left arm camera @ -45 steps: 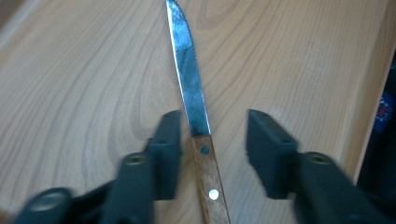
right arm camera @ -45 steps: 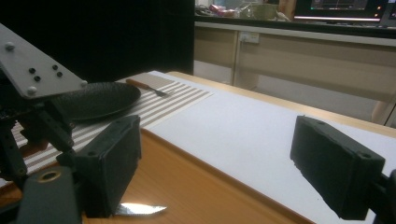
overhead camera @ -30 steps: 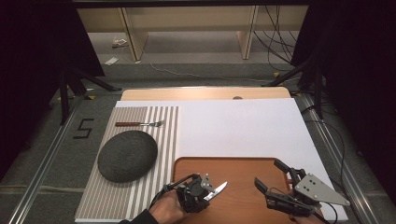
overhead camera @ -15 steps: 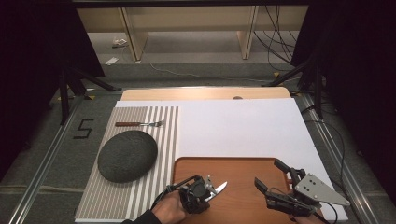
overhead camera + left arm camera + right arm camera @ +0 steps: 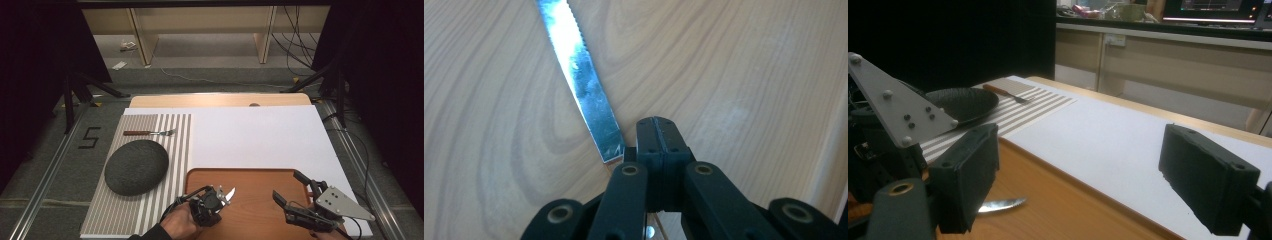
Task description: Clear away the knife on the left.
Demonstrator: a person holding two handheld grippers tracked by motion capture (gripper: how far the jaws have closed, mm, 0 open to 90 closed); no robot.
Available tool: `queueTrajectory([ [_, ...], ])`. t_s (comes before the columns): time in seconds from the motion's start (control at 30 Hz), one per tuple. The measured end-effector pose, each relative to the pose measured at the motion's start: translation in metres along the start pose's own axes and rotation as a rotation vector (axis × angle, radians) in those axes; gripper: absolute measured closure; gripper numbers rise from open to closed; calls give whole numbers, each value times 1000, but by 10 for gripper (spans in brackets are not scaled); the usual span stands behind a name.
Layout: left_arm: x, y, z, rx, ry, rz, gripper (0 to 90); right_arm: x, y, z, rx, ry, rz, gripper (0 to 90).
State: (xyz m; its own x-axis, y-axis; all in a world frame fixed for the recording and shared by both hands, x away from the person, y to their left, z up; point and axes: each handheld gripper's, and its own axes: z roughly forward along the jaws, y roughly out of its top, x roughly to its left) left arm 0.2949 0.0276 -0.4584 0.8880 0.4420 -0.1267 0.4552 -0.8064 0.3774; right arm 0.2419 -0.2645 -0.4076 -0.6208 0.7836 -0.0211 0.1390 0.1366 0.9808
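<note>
Where the left gripper [image 5: 216, 199] sits over the near-left part of the reddish-brown wooden tray [image 5: 260, 180], at about seven o'clock on the table, its jaws are pressed fully together on the handle end of a silver table knife [image 5: 229, 194] with a serrated edge. In the left gripper view the bright blade [image 5: 581, 80] runs away toward eleven o'clock, its teeth along the right edge and smudges on the metal; the tip is cut off by the top of the frame and the handle is hidden behind the jaws. In the right gripper view the rounded tip [image 5: 1000, 204] lies low over the tray.

The right gripper [image 5: 295, 192], at five o'clock, holds its jaws wide apart with nothing between them.

Counted: one knife, one fork with a brown handle [image 5: 150, 132] at ten o'clock, one dark grey speckled round plate [image 5: 136, 166] at eight o'clock, one striped beige placemat [image 5: 165, 150], one tray (its near edge is covered by the hands), two grippers
</note>
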Motion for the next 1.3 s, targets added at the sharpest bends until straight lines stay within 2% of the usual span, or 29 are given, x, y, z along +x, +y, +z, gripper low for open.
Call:
queueTrajectory([
  [0.33, 13, -7, -5, 12, 10, -44, 896, 0, 0, 0, -2, 1, 2, 174],
  [0.83, 22, -13, -10, 22, 29, -68, 896, 0, 0, 0, -3, 1, 2, 174],
  [1.3, 25, -16, -11, 33, 21, -78, 896, 0, 0, 0, -3, 1, 1, 174],
])
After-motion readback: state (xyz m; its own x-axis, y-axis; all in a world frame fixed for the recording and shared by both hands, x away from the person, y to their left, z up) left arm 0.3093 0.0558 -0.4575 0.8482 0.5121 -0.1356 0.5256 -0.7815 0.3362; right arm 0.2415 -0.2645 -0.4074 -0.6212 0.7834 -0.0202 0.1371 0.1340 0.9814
